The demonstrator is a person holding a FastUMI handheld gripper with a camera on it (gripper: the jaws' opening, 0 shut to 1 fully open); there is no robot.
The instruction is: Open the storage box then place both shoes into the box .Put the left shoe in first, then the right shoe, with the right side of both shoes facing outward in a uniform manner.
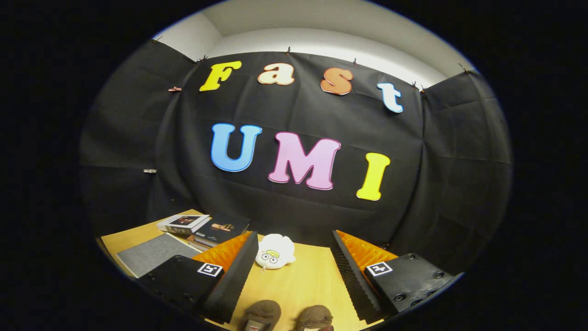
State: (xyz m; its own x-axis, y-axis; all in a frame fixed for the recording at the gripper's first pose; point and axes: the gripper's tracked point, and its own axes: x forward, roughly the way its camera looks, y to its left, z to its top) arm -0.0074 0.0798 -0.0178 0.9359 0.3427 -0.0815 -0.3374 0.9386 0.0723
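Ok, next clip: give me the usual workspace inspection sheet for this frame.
Surface: wooden table, bare between the fingers.
Job's things: two brown shoes side by side near the fingers' base, cut off; storage box nothing seen.
Clutter: white plush toy just ahead of the fingers; two books and a grey mat off to one side.
Gripper: fingers spread wide, holding nothing.
Cables: nothing seen.
Surroundings: black cloth wall, white wall above.
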